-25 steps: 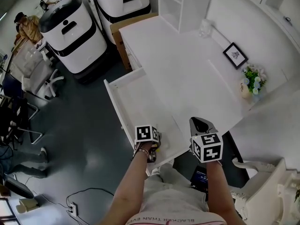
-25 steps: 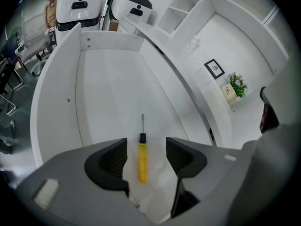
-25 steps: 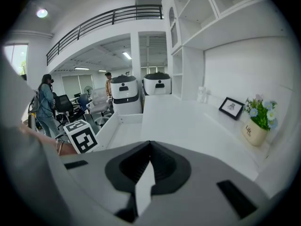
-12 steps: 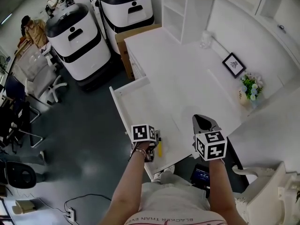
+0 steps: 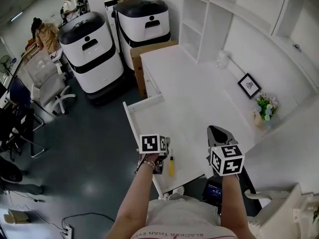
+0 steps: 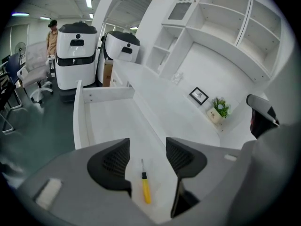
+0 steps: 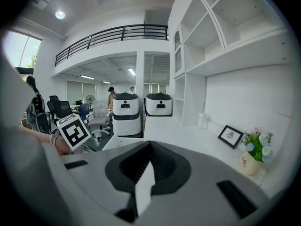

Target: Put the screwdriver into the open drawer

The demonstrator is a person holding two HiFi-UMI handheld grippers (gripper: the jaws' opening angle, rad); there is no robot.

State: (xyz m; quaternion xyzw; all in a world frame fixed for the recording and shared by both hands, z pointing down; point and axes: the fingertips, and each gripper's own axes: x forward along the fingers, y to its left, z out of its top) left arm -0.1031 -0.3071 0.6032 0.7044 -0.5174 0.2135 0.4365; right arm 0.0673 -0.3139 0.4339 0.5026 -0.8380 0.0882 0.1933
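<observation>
1. Hovering over the near end of the pulled-out drawer point(image 5: 130, 119), the left tongs point(image 6: 146, 149) have their jaws spread wide and grip nothing.
2. Seen in the gap between those jaws, the screwdriver point(image 6: 145, 185) lies flat on the drawer floor, its yellow handle toward the person and its thin metal shaft pointing away along the drawer.
3. From the head view, the screwdriver point(image 5: 171, 166) rests just to the right of the left tongs, near the drawer's front corner on the desk side.
4. Off to the right, the right tongs point(image 7: 149, 147) are held level above the near edge of the desk point(image 5: 199, 83), with their jaws pressed together.
5. Farther along the desk, a small black picture frame point(image 5: 248, 85) and a pot of flowers point(image 5: 264, 107) stand against the wall.
6. Past the far end of the drawer, a brown box point(image 5: 138, 59) sits beside the desk, with two white and black machines point(image 5: 92, 49) on the dark floor next to it.
7. At the left, a white office chair point(image 5: 42, 78) stands near those machines, and people are visible in the distance.
</observation>
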